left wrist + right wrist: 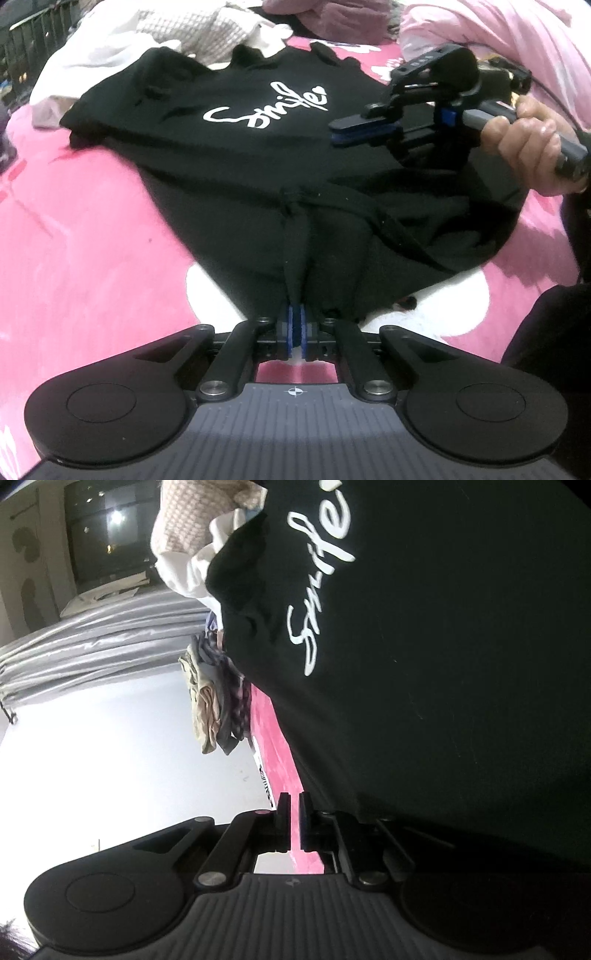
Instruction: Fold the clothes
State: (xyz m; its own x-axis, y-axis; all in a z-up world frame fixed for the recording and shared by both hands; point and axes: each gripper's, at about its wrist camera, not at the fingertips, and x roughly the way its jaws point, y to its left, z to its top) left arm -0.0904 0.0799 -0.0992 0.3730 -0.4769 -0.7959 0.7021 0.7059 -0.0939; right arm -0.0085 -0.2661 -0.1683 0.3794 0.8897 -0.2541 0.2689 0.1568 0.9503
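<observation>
From the left wrist view we see the black T-shirt (pixel 258 177) spread across the pink blanket (pixel 85 221), its white script print (pixel 266 107) facing up toward the far side; the near hem is gathered into a ridge that runs straight into the left gripper (pixel 296 328), whose blue pads (pixel 291 325) are pressed together on that pinch of cloth; so we hold the near edge there. To the right, the person's hand (pixel 524 136) carries the right gripper (pixel 364 129) on its side just above the shirt's right part; its fingers lie together and we see no cloth between them. The shirt's right near corner is bunched and partly turned over itself; we cannot tell whether that is a deliberate fold. At the far edge a heap of white and pale clothes (pixel 129 48) waits beside a pink duvet (pixel 498 40).

From the right wrist view, rolled sideways, the T-shirt (pixel 443 701) fills the right of the picture with its print (pixel 317 590) running upward; the right gripper (pixel 293 819) shows only a narrow slit between its fingers, with the pink blanket (pixel 273 746) visible through it and nothing clamped; more crumpled garments (pixel 214 709) lie at the far end, in front of a grey curtain (pixel 103 635).

We judge the task to be early; this shirt is laid out and gripped but no clean fold is finished, and the heaps are left to do.
</observation>
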